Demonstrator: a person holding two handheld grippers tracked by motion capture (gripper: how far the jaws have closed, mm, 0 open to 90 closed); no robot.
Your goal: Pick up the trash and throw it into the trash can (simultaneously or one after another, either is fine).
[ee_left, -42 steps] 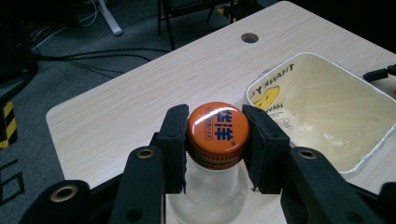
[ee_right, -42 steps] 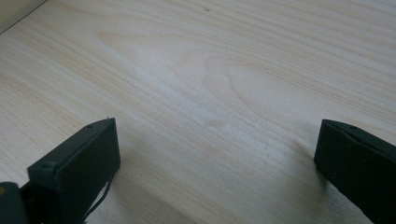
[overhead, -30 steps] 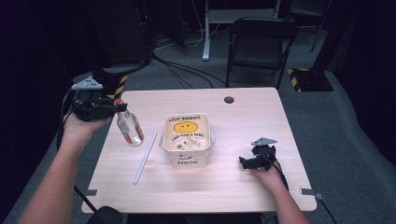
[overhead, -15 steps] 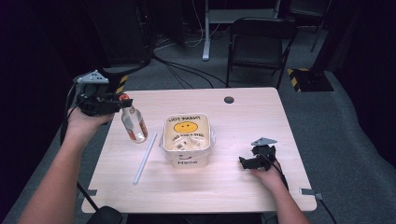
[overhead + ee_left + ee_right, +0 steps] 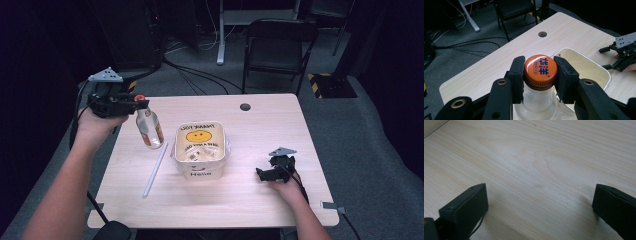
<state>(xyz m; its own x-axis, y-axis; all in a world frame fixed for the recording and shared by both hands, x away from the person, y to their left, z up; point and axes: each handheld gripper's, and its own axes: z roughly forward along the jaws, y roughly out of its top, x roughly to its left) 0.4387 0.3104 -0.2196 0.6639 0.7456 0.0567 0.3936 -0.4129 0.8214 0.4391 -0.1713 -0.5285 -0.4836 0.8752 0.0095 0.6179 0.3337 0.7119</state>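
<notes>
High view first: the pale wooden bench [image 5: 250, 200] takes up the middle of the room, a round cable hole [image 5: 245, 107] near its far edge and a black folding chair [image 5: 280, 45] standing on the grey floor beyond it. Dead centre sits the white square tub [image 5: 199, 150], printed with a yellow smiley face and dark lettering, open side up. To its left a clear bottle [image 5: 149, 128] hangs tilted above the bench, lifted clear of the wood by its neck, an orange-red label on its side. Left gripper [image 5: 131, 103], held out from the person's left hand [image 5: 95, 125], is clamped on the bottle's top. Left gripper view confirms it: both black jaws press against the sides of the orange cap [image 5: 540, 69], blue characters printed across it, clear glass shoulders just below and the tub's rim behind. On the bench between bottle and tub lies a long white straw [image 5: 155, 170], running near to far, just beside the tub's left wall. Over at the right, the right gripper [image 5: 265, 174] rests low on the wood, well apart from the tub. Right gripper view has its jaws spread wide with bare woodgrain between them, gripping nothing.
</notes>
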